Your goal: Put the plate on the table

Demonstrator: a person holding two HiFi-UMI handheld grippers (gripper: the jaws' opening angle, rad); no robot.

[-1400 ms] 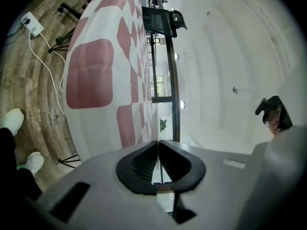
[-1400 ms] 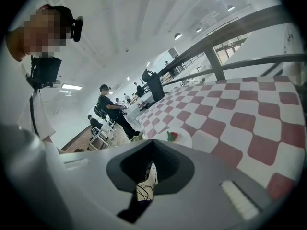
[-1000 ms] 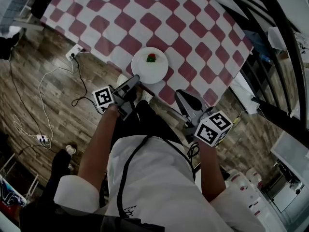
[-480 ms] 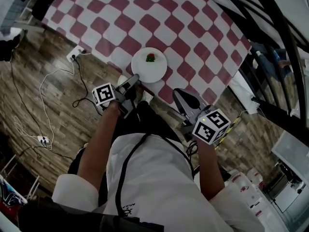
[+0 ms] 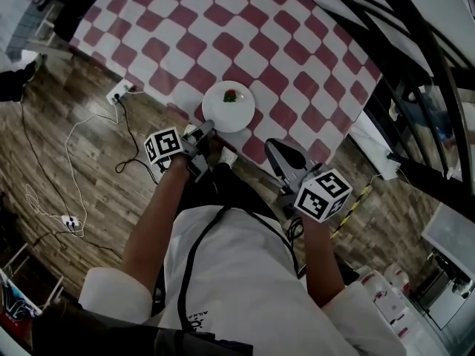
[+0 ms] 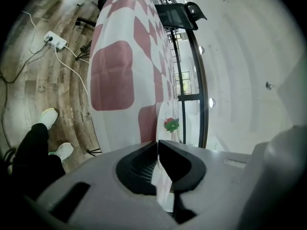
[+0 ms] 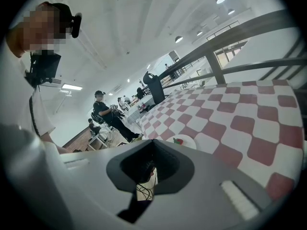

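A white plate [image 5: 228, 106] with a small red and green garnish [image 5: 232, 95] lies on the red-and-white checked table [image 5: 223, 35], close to its near edge. My left gripper [image 5: 206, 127] is shut on the plate's near rim. In the left gripper view the white rim of the plate [image 6: 163, 114] runs between the closed jaws of the left gripper [image 6: 157, 145]. My right gripper [image 5: 276, 145] hangs below the table edge to the right, shut and empty. From the right gripper [image 7: 149, 145] the plate [image 7: 186, 140] shows ahead on the cloth.
A power strip [image 5: 119, 93] and cables lie on the wooden floor at the left. A black railing [image 5: 415, 50] runs along the table's right side. People [image 7: 108, 114] sit and stand far behind in the right gripper view.
The left gripper has swung slightly while keeping hold of the plate's rim. The plate stays at the table's near edge. The right gripper has kept still.
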